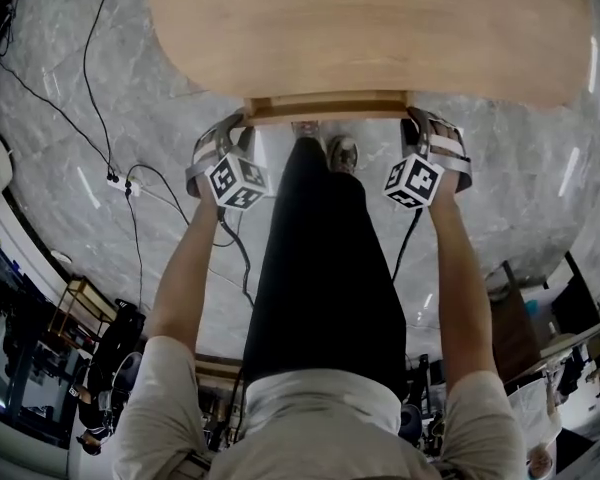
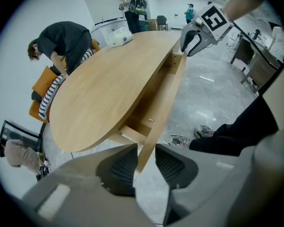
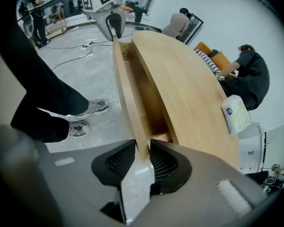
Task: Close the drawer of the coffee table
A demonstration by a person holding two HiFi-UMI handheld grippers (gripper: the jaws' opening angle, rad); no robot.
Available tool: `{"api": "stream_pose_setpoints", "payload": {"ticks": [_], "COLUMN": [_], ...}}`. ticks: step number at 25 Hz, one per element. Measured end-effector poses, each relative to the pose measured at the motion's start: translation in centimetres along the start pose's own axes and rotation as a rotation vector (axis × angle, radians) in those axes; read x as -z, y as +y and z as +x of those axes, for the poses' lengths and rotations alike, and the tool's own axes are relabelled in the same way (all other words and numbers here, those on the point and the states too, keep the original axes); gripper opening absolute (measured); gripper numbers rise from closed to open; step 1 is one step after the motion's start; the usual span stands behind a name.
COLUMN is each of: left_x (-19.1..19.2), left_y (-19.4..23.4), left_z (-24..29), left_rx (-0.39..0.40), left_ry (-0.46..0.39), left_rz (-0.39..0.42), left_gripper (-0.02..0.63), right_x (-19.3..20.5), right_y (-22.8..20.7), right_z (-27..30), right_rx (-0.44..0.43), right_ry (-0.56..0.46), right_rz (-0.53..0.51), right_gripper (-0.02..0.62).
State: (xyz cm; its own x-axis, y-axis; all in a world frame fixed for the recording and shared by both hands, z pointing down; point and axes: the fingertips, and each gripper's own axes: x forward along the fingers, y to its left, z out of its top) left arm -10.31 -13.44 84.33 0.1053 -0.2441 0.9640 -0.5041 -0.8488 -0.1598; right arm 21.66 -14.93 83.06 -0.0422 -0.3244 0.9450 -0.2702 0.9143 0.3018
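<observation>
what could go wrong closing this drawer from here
1. The left tongs and right tongs both straddle the drawer front, so each inner jaw may get pinched under the tabletop as it shuts.
2. They sit at opposite ends of the panel, so uneven pushing could skew and jam it.
3. The left tongs look loose around the panel and might slip off.

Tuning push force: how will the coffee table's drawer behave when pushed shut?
Likely stiff: the drawer front is a solid-looking wooden board. It is long, so an uneven push may skew it; the left gripper and right gripper straddle opposite ends. The table top looks broad, so it probably stays put.
</observation>
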Motion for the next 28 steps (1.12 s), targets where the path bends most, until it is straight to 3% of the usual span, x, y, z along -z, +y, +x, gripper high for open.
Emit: {"api": "stream_pose_setpoints", "payload": {"ticks": [13, 24, 28], "left_x": [-0.4, -0.6, -0.6], "left_y": [1.6, 2.0, 2.3], "left_z": [0.7, 1.2, 1.1], "left_rx": [-0.033, -0.103, -0.150], "left_ry": [-0.012, -0.011, 0.000], "left_rz": [-0.043, -0.208, -0.314], "left_gripper": [0.147, 0.170, 0.188], "right_x": [-0.7, 0.2, 0.6], "right_y": [-1.4, -2.9, -3.3], "right_z": [0.9, 1.1, 0.8], "right_rx": [0.080, 0.195, 0.217], "right_ry": [0.015, 0.015, -0.001], "right_rz": [0.061, 0.444, 0.594], "right_gripper": [0.112, 0.143, 0.164]}}
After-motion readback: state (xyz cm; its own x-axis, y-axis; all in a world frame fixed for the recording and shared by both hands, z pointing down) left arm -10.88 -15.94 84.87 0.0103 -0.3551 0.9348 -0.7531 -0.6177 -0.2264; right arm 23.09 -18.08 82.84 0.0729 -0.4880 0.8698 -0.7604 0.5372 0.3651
